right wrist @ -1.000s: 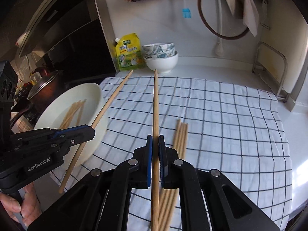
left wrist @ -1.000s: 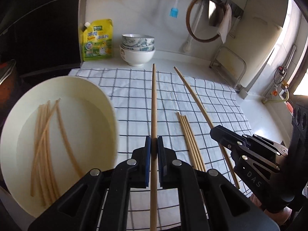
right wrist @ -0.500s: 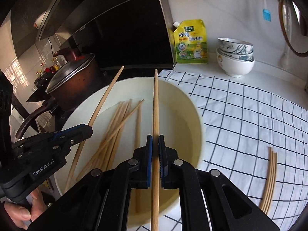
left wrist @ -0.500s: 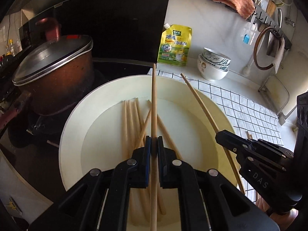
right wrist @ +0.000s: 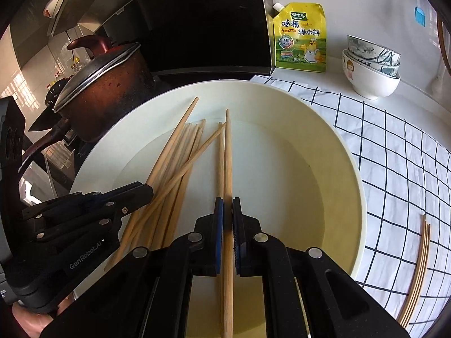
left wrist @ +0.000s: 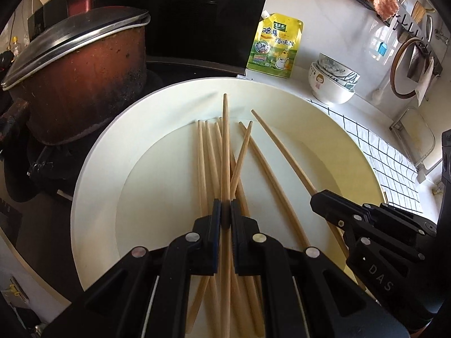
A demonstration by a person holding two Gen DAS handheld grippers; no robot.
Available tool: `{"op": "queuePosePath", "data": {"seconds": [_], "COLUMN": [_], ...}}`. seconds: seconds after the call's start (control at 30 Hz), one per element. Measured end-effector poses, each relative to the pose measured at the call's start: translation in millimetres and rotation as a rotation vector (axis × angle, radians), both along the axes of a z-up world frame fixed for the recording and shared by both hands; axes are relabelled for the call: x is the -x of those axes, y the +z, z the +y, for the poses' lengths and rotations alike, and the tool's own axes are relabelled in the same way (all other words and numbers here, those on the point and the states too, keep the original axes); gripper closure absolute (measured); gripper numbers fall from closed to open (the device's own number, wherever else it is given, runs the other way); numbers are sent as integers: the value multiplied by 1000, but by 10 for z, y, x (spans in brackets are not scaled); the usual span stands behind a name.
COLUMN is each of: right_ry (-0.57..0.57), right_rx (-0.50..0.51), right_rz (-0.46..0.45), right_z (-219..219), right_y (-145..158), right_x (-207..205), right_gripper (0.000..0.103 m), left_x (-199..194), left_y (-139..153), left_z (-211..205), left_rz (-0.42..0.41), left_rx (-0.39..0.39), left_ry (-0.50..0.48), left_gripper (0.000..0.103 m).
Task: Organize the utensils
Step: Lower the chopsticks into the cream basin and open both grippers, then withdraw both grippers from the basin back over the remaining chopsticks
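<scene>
A wide cream basin (left wrist: 112,155) holds several wooden chopsticks (left wrist: 204,163) lying on its floor. My left gripper (left wrist: 225,205) hangs over the basin with one chopstick (left wrist: 225,146) still pinched between its pads, tip down among the pile; its jaws are opening. My right gripper (right wrist: 227,202) is shut on another chopstick (right wrist: 227,152), whose tip points into the basin (right wrist: 338,155) beside the pile (right wrist: 186,152). Each gripper shows in the other's view: the right gripper (left wrist: 318,197) and the left gripper (right wrist: 141,191). A few more chopsticks (right wrist: 420,262) lie on the checked cloth (right wrist: 394,146).
A lidded brown pot (left wrist: 79,79) stands close behind the basin on the left. A yellow seasoning pouch (left wrist: 274,46) and stacked bowls (left wrist: 332,84) stand against the back wall. A hand holds the left gripper's handle at the bottom left of the right wrist view.
Both grippers have swung left from above the checked cloth to above the basin and come down, each carrying its chopstick. The tips now reach in among the chopsticks in the basin.
</scene>
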State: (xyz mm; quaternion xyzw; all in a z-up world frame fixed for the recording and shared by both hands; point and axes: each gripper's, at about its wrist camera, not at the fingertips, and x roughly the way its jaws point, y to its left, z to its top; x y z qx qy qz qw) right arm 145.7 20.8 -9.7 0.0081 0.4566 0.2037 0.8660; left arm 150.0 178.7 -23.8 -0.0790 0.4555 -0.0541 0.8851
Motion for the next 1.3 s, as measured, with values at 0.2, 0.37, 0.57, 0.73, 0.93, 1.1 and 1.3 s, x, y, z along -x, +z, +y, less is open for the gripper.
{"op": "queuePosePath", "data": {"seconds": [0.2,0.37,0.57,0.73,0.93,1.1,1.3], "right_ry": [-10,-15,-20,-30,-51,-65,-85], "right_rx": [4,-5,-10,-15,-25,-31,-39], "right_rz": [-23,-31,-39,-57,-77,-85,-101], "right_z": [-45,-116,-201,-285,-427,-551,-710], "right_y": [44,79,106,153,208,235,283], "right_x": [52,124,241,339,460,557,661], "right_gripper": [92,92,90,86,83,82,79], "left_x": [100,191,290,358,443,499,553], "left_y": [69,97,106,143,203,226,265], "left_z": [58,84,28,-47,-151,-238,-370], "left_rz": [-35,-38,-35,-40,-47,-52,-58], "left_rx": [-7,2,11,2,-9,-18,-21], "left_ry": [39,55,50,47,41,35,19], "left_gripper": [53,53,53,53,52,52,52]}}
